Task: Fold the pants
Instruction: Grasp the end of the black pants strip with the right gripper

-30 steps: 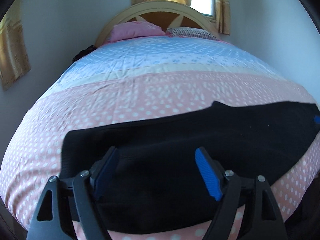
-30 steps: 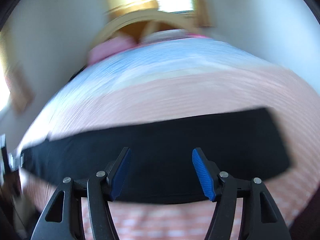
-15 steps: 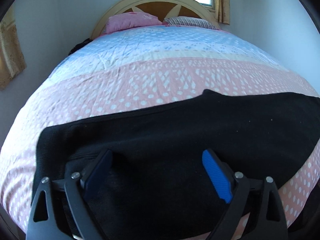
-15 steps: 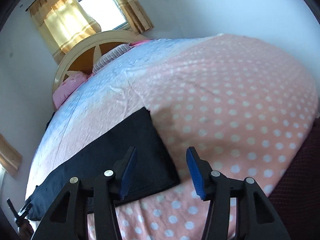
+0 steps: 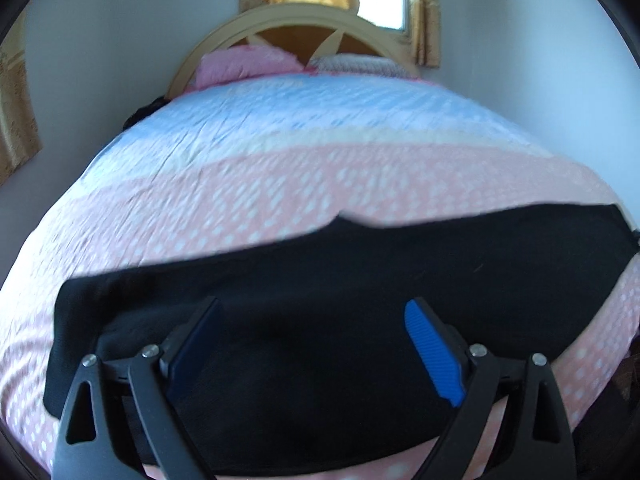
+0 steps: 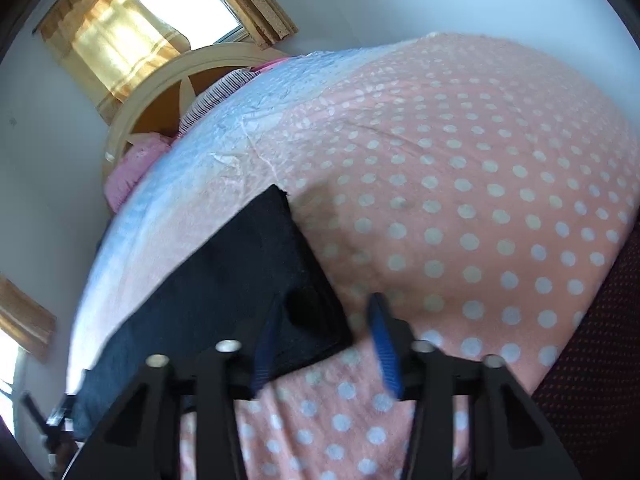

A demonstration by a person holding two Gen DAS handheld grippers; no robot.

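Left wrist: pants [image 5: 320, 300] lie beneath parted left tongs [image 5: 316, 344].

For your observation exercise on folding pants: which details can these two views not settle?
- Near hem of the black pants, left wrist view: hidden behind the left hand-held gripper.
- Whether the right hand-held gripper touches the pants corner, right wrist view: motion blur.
- Bedspread pattern, left wrist view: blurred.

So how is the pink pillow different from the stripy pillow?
The plain pink pillow lies on the left by the arched wooden headboard; the grey-and-white striped pillow lies on the right. Pink looks puffier, striped flatter. Both rest at the head of the bed.
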